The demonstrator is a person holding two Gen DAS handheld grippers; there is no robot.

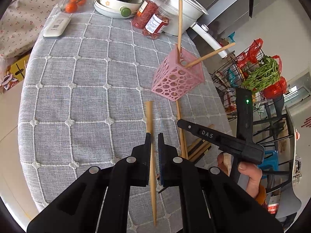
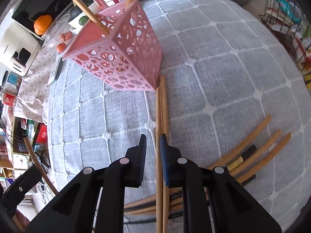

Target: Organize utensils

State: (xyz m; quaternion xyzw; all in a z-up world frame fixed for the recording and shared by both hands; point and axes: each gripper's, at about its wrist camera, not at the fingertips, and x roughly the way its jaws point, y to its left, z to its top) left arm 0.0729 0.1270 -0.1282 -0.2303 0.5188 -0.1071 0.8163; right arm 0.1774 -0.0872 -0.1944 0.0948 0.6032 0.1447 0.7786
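Two-gripper chopstick sorting on a cloth-covered table (image 1: 77, 97). A pink holder (image 1: 176, 77), perforated and light enough to tip if bumped, stands at the far right of the table with two chopsticks leaning out of its open top.

Left gripper (image 1: 154, 136): a single chopstick (image 1: 149, 116) runs lengthwise between the jaws, lying against the left finger; a narrow gap shows on its right side. The jaws are close together, but whether they truly pinch it cannot be told from this view. Its far end projects beyond the fingertips towards the holder; its near end extends back past the gripper body.

Right gripper (image 2: 153, 137): the jaws are spread, not pressed together. Two chopsticks (image 2: 162, 112) lie side by side on the cloth, running from the holder's near base back under the gripper; they sit in the gap, close against the right finger. A loose pile (image 2: 252, 151) of further chopsticks, one with a dark and gold end, lies to the near right.

Handling, as judged: the sticks appear to be wood or bamboo, stiff, light and smooth, so apt to roll or pivot in a loose grip. Hold near mid-length, square across the shaft, to keep the tip steerable into the holder.
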